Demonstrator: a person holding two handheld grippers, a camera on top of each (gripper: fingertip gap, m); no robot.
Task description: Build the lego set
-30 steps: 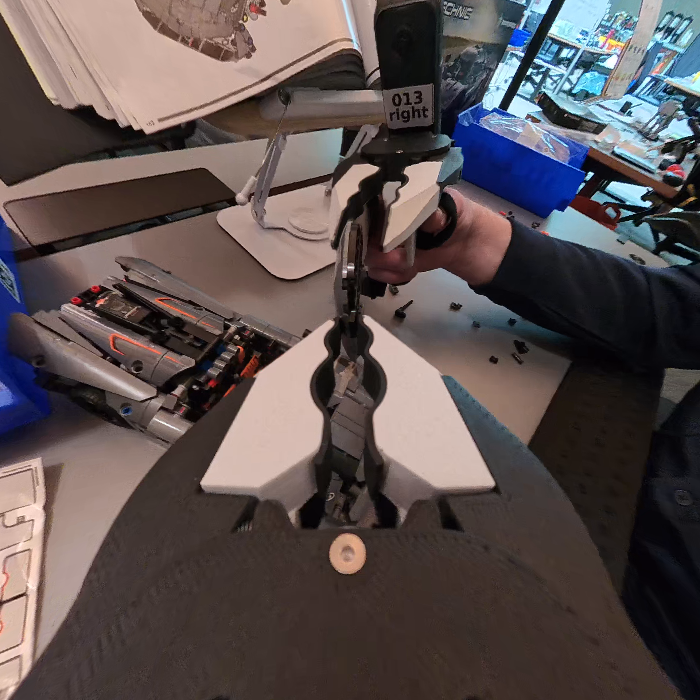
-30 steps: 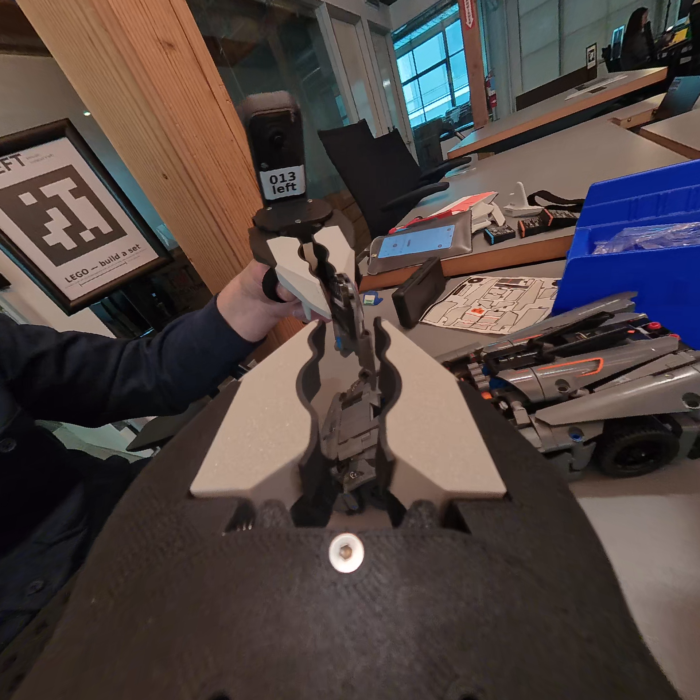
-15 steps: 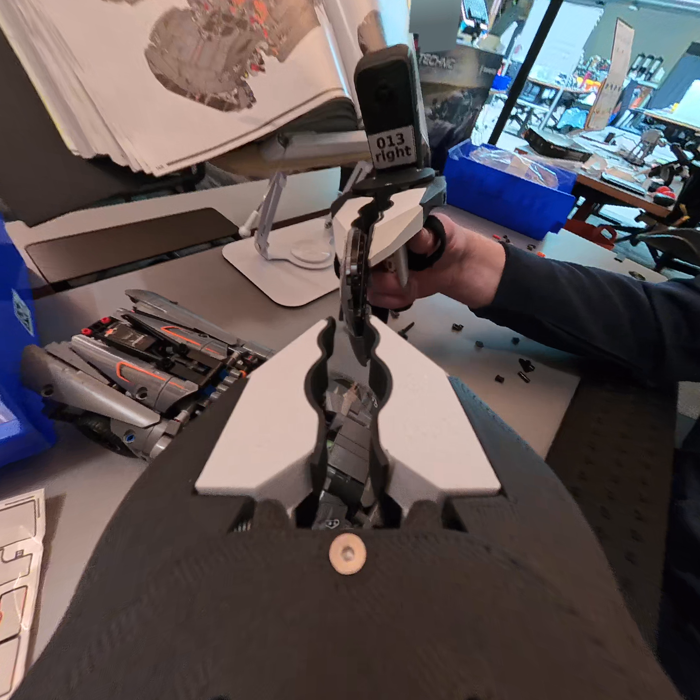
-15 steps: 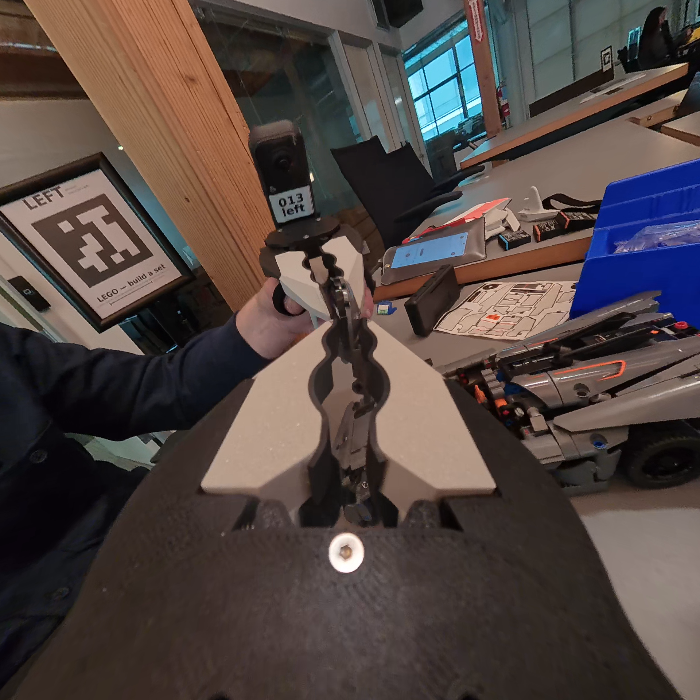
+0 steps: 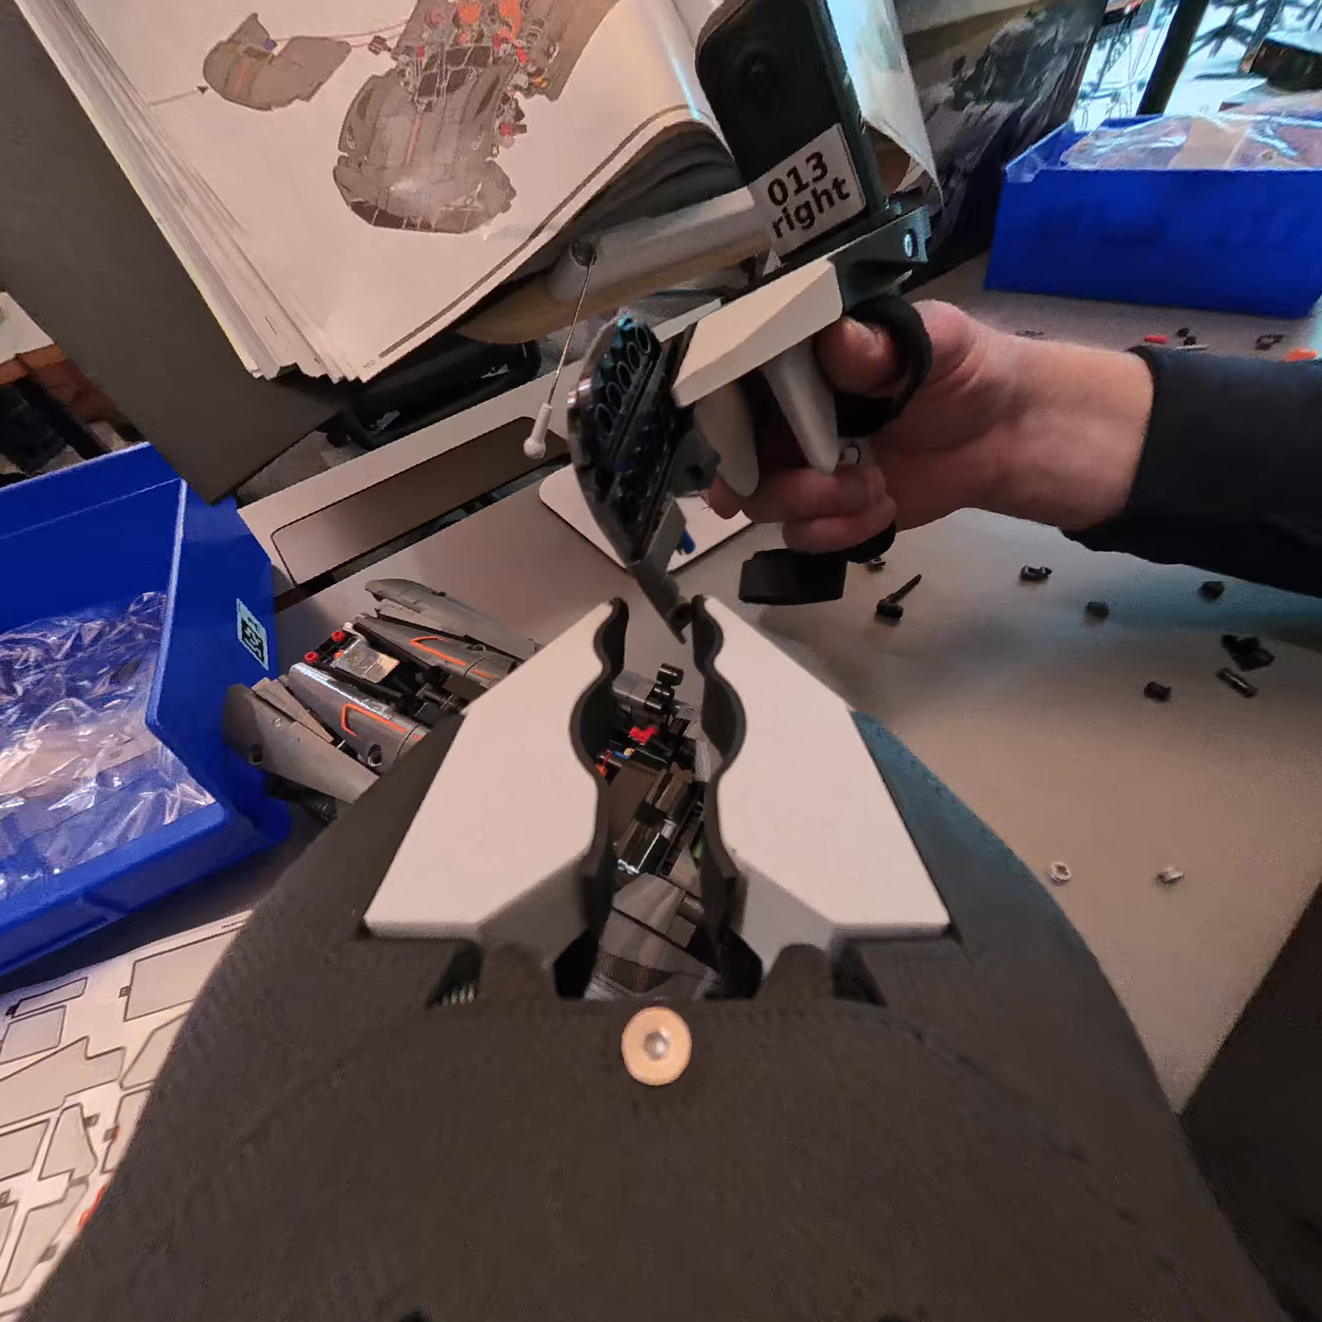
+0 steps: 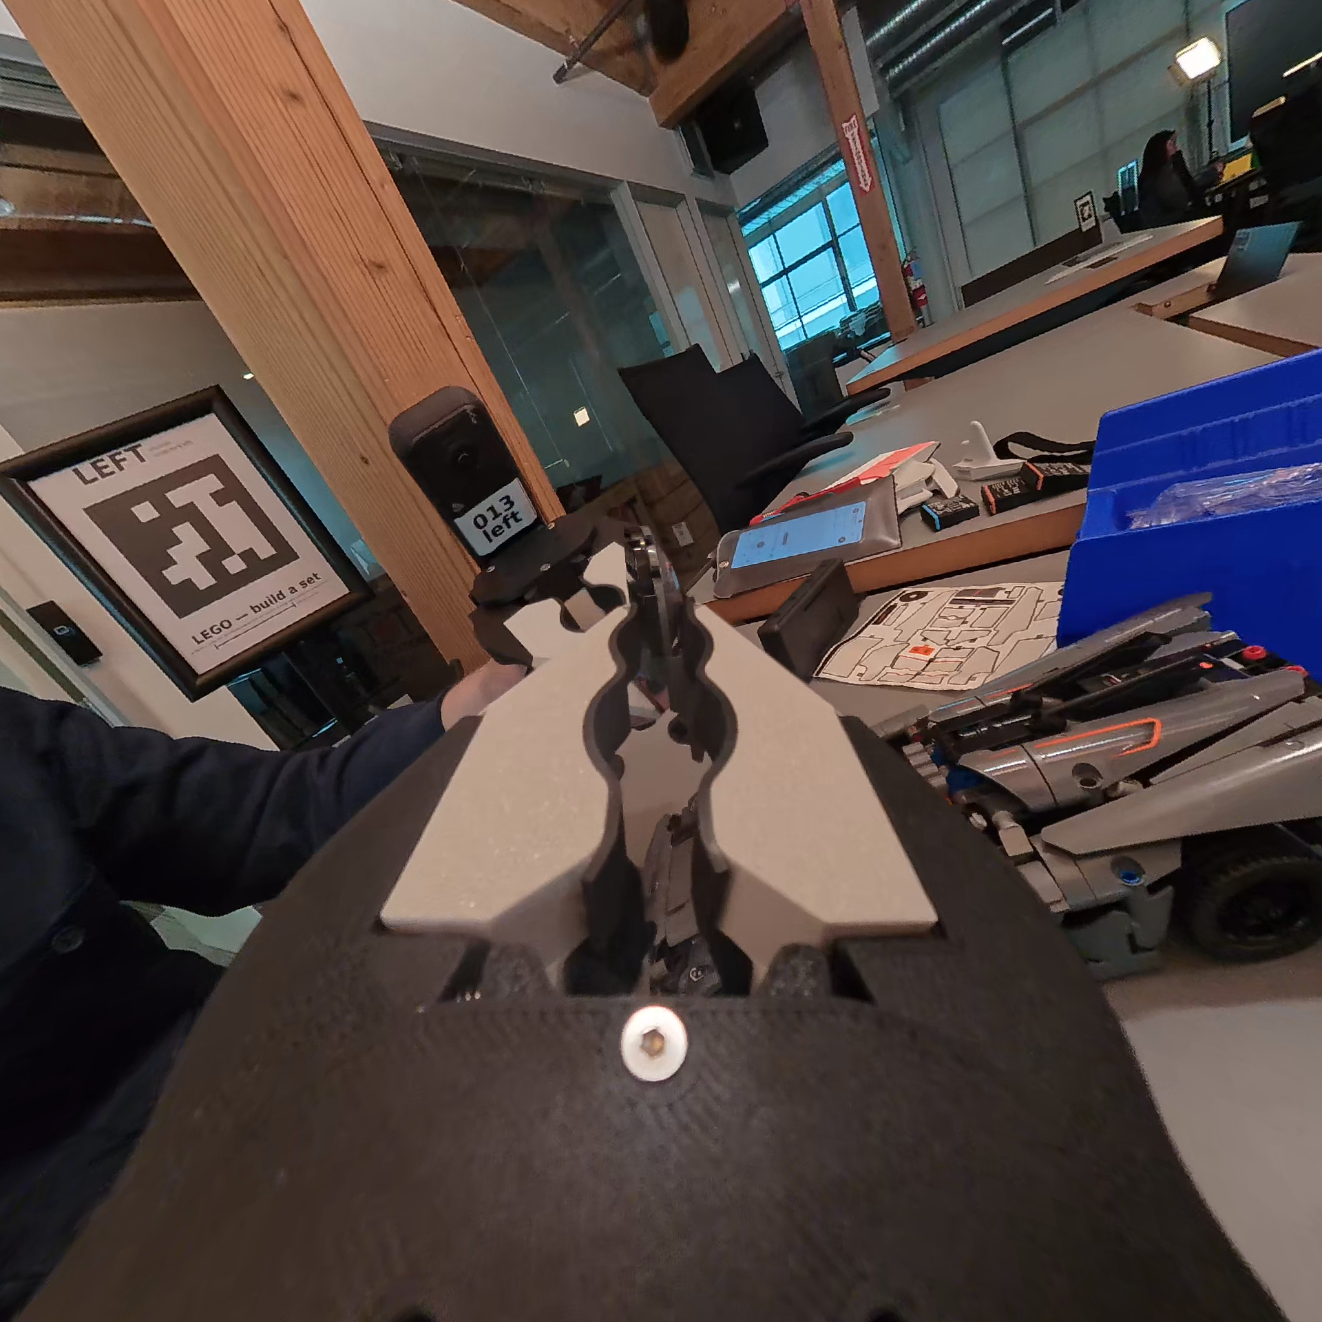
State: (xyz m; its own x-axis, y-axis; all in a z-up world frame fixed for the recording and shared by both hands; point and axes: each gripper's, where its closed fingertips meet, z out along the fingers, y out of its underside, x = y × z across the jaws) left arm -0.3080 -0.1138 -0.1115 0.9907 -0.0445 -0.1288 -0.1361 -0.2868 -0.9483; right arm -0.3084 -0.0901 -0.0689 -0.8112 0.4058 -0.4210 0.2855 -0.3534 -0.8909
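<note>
Bare table point(image 5: 1001, 772) lies open to my right, dotted only with small loose pieces point(image 5: 1155, 690). To my left the grey car model point(image 5: 372, 687) and blue bin point(image 5: 207, 644) crowd together. Ahead, the instruction booklet point(image 5: 343, 179) overhangs on its stand, just above my right hand-held gripper point(image 5: 665, 358).

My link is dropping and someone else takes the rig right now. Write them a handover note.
Right gripper: shut on a dark grey perforated Lego sub-assembly, held above the grey table.
Left gripper: fingertips at that piece's lower tip; grip cannot be told.
Partly built grey-and-orange Lego car lies beside the blue plastic bin; small black loose pins are scattered on the table; the open instruction booklet stands behind.
Done: car body largely built. Left: fit the sub-assembly.
</note>
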